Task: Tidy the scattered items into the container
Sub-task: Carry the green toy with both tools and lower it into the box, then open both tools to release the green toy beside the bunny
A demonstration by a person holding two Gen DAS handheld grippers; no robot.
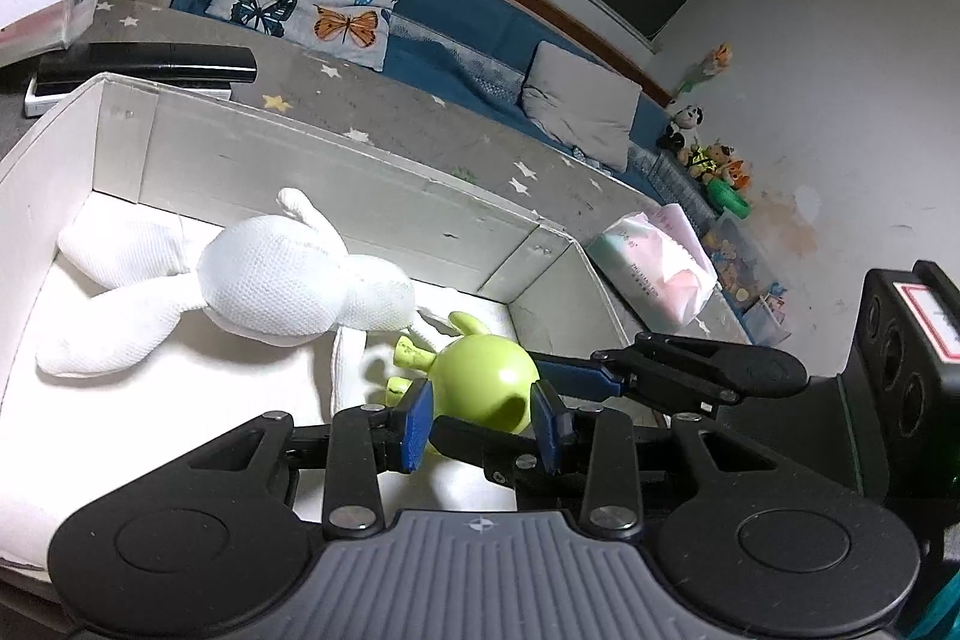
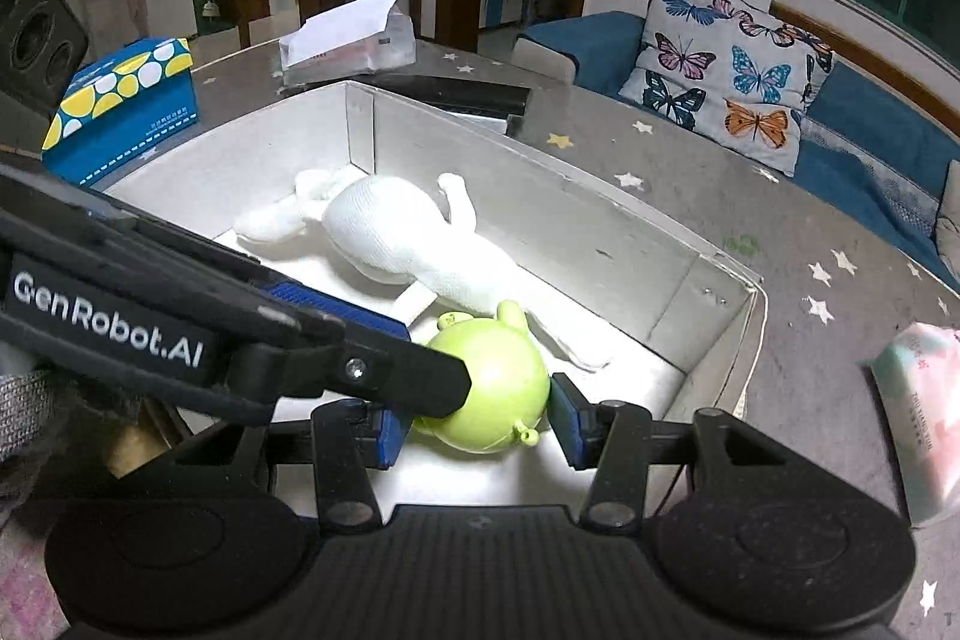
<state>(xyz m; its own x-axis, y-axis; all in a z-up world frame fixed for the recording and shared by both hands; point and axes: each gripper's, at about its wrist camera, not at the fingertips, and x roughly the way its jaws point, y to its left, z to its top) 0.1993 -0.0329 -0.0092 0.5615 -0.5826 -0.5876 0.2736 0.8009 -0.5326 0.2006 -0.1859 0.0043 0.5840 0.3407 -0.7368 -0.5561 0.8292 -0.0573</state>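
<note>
A white cardboard box (image 1: 336, 172) (image 2: 606, 244) stands on the grey star-patterned table. A white plush rabbit (image 1: 264, 280) (image 2: 396, 232) lies inside it. A green round toy figure (image 1: 486, 382) (image 2: 498, 388) rests on the box floor near the right end. My left gripper (image 1: 483, 421) has its blue pads on either side of the green toy and appears shut on it. My right gripper (image 2: 480, 430) is open around the same toy; its right pad stands apart from it. The left gripper's finger crosses the right wrist view (image 2: 288, 340).
A tissue pack (image 1: 660, 274) (image 2: 918, 412) lies on the table right of the box. A black remote-like bar (image 1: 162, 61) (image 2: 462, 97) lies behind the box. A blue dotted tissue box (image 2: 120, 106) and a clear box with paper (image 2: 354, 34) stand at the back left. A blue sofa with a butterfly cushion (image 2: 732, 70) lies beyond.
</note>
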